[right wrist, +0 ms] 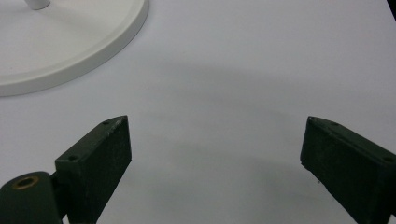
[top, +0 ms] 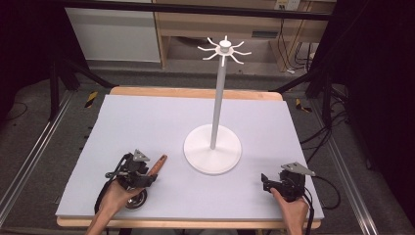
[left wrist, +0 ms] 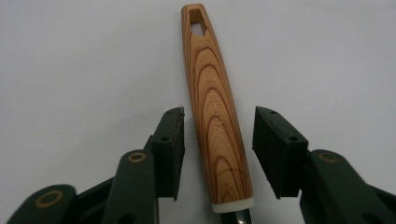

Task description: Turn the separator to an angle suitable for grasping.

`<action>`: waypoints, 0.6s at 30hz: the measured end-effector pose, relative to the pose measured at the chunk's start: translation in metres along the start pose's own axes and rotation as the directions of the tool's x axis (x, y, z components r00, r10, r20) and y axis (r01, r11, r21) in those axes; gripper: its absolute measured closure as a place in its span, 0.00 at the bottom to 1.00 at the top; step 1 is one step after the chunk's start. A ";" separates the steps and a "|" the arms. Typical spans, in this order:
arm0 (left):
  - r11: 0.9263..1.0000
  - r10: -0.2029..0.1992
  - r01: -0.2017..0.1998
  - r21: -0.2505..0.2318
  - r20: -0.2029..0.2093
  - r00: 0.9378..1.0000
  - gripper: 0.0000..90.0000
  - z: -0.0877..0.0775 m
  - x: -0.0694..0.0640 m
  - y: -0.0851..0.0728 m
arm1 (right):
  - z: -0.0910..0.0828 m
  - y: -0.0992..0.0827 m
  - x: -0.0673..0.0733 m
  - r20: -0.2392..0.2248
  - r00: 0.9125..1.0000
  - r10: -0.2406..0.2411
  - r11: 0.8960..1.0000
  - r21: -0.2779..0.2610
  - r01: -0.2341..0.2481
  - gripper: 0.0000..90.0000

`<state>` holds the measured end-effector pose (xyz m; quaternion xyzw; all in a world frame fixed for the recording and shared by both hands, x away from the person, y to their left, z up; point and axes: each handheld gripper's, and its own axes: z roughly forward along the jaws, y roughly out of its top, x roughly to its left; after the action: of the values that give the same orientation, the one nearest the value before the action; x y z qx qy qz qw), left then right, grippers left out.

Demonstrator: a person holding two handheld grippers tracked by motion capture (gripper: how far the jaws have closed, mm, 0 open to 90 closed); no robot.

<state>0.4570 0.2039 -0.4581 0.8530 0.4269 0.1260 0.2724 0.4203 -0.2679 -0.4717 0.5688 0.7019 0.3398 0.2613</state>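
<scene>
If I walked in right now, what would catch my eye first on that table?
Probably the tall white stand at the table's middle, a thin pole on a round base with curved hooks fanning out at the top. Next, near the front left, the left gripper sits with its jaws either side of a utensil's wooden handle, a gap showing on both sides. The right gripper waits open at the front right.

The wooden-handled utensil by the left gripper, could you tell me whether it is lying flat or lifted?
Lying flat: the wooden handle rests on the table mat, between the left gripper, untouched.
</scene>
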 end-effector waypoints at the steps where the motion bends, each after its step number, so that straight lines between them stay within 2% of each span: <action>1: 1.000 0.001 -0.001 0.006 0.000 1.000 0.62 0.001 0.000 0.000 | 0.000 0.000 0.000 0.001 1.000 0.000 1.000 0.000 0.000 0.10; 4: 1.000 -0.004 0.004 0.014 -0.011 1.000 0.68 0.003 -0.001 0.000 | 0.000 0.000 0.000 0.000 1.000 0.000 1.000 -0.001 0.000 0.10; 8: 1.000 -0.014 0.015 0.018 -0.008 1.000 0.69 0.003 -0.001 0.000 | 0.000 0.000 0.000 0.000 1.000 0.001 1.000 0.007 -0.001 0.10; 18: 1.000 0.009 -0.009 0.026 -0.001 1.000 0.74 -0.001 0.005 -0.002 | 0.001 0.000 0.000 -0.003 1.000 0.000 1.000 0.004 0.000 0.10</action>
<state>0.4583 0.2098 -0.4582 0.8583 0.4250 0.1221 0.2602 0.4208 -0.2682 -0.4722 0.5690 0.7028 0.3394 0.2592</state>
